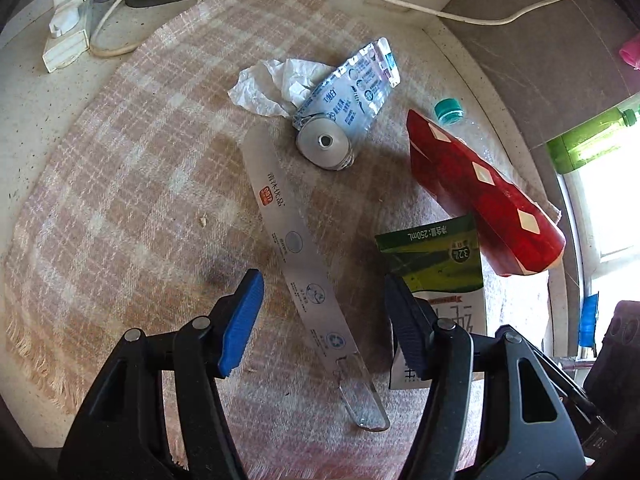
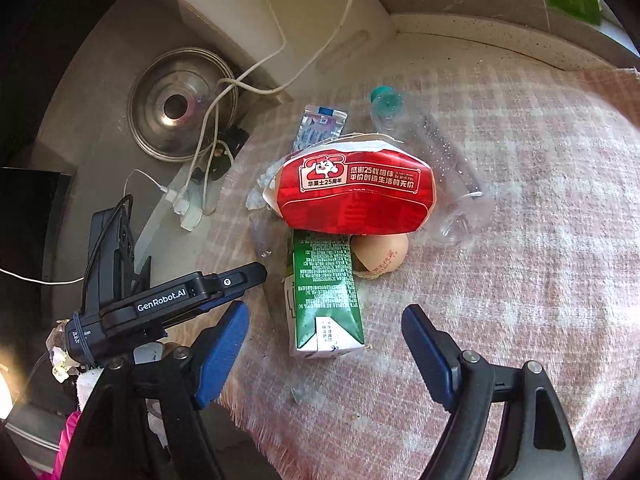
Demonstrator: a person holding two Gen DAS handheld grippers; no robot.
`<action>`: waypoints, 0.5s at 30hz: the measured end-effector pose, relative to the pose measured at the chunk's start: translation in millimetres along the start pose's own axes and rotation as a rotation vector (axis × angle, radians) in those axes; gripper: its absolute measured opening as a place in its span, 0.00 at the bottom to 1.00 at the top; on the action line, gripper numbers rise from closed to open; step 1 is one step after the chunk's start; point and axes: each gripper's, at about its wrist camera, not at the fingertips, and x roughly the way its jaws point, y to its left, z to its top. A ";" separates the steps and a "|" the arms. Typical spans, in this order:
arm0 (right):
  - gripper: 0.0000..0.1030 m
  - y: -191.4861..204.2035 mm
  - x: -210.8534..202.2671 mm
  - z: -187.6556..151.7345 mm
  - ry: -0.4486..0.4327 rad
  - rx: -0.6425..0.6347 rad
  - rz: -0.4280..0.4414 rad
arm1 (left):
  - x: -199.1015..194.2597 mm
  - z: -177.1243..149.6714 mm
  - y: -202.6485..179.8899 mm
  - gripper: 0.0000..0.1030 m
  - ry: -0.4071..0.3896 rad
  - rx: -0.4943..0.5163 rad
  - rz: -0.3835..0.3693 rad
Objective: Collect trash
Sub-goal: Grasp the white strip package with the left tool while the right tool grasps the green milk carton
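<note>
Trash lies on a pink checked cloth (image 1: 120, 200). In the left wrist view my left gripper (image 1: 324, 300) is open over a long white plastic wrapper (image 1: 296, 248); the green milk carton (image 1: 440, 268) touches its right finger. Beyond are a squeezed pouch with a round cap (image 1: 344, 112), a crumpled tissue (image 1: 276, 84), a red paper box (image 1: 480, 192) and a clear bottle with a teal cap (image 1: 450, 110). In the right wrist view my right gripper (image 2: 324, 332) is open around the near end of the milk carton (image 2: 324, 292). The red box (image 2: 356, 196), an eggshell (image 2: 380, 256) and the bottle (image 2: 432, 148) lie beyond.
A power strip with white cables (image 1: 68, 36) sits at the far left of the counter. A steel lid (image 2: 180, 104) and a white board (image 2: 280, 12) lie behind the cloth. A green bottle (image 1: 592, 140) stands by the window. The left gripper's body (image 2: 160, 304) is beside my right gripper.
</note>
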 end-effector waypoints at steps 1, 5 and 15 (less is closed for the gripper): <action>0.79 0.0 2.7 0.9 0.004 0.002 -0.001 | 2.6 1.3 -1.6 0.62 0.003 0.002 0.003; 0.79 1.6 11.9 2.7 0.018 0.001 -0.001 | 13.2 5.9 -8.2 0.62 0.018 0.022 0.028; 0.74 4.7 29.4 6.7 0.050 -0.006 -0.020 | 31.7 8.4 -1.5 0.29 0.052 0.012 0.033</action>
